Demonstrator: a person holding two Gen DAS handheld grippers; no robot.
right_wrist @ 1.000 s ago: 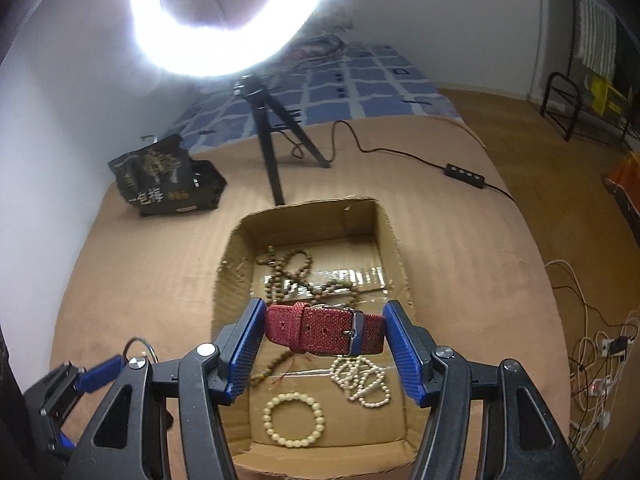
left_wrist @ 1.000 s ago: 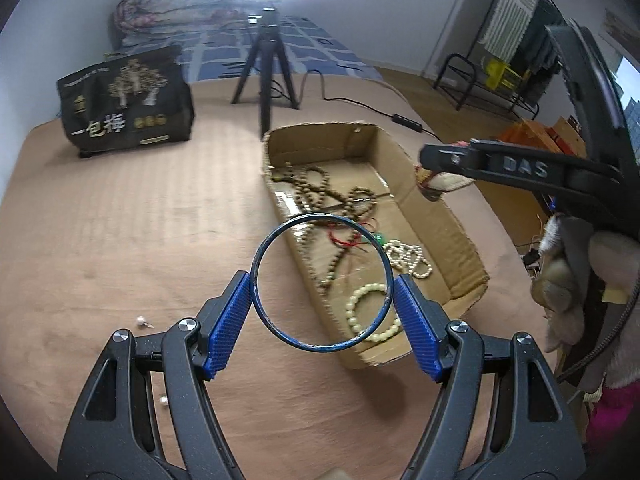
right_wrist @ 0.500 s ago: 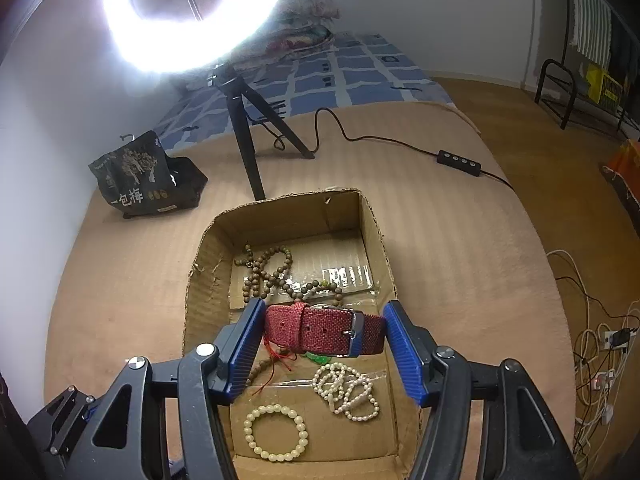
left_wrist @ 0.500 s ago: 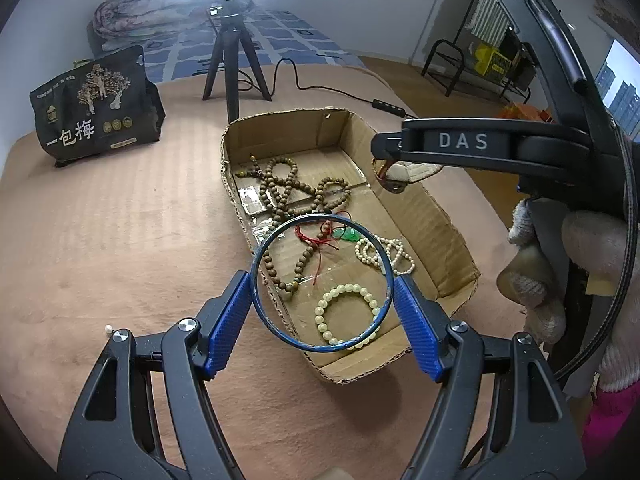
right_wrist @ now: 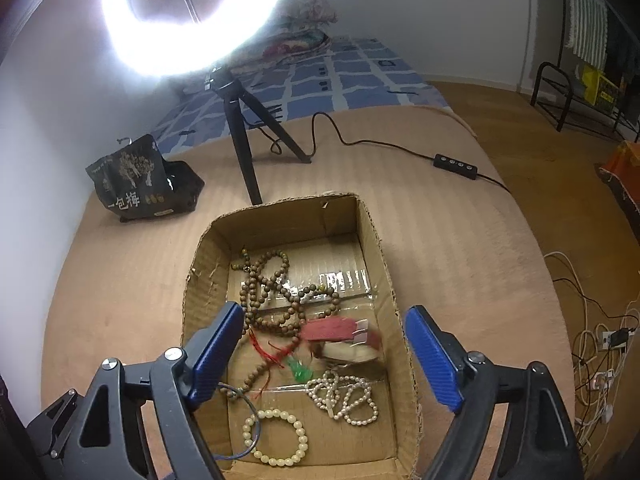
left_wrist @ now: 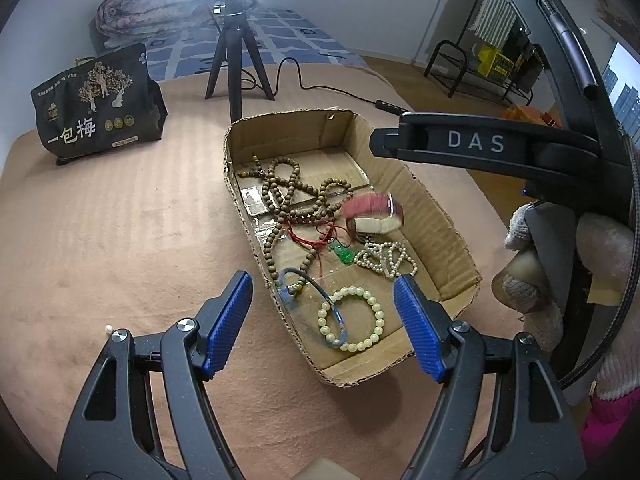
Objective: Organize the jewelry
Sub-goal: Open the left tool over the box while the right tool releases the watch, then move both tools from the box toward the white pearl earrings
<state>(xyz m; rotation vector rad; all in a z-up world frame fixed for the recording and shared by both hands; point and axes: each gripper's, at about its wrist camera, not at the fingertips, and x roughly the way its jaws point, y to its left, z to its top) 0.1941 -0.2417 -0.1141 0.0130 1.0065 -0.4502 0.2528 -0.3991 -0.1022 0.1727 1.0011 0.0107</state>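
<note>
An open cardboard box (left_wrist: 440,216) (right_wrist: 376,248) holds the jewelry. The blue bangle (left_wrist: 332,304) (right_wrist: 252,412) lies at its near left, over a pale bead bracelet (left_wrist: 352,318) (right_wrist: 276,436). The red watch strap (left_wrist: 372,214) (right_wrist: 340,332), blurred, is in the box's middle. Brown bead strings (left_wrist: 296,196) (right_wrist: 268,292), a green pendant on red cord (left_wrist: 344,254) (right_wrist: 300,370) and a pearl strand (left_wrist: 384,258) (right_wrist: 344,396) also lie inside. My left gripper (left_wrist: 324,322) is open and empty above the near end. My right gripper (right_wrist: 324,354) is open and empty above the box.
A black snack bag (left_wrist: 96,104) (right_wrist: 140,180) stands at the back left. A ring light tripod (left_wrist: 236,60) (right_wrist: 244,152) stands behind the box, its cable and switch (right_wrist: 456,166) running right. A small pearl (left_wrist: 108,328) lies on the brown cover by my left gripper.
Both grippers have opened. The blue bangle dropped from the left one into the box's near end; the red strap dropped from the right one into the box's middle.
</note>
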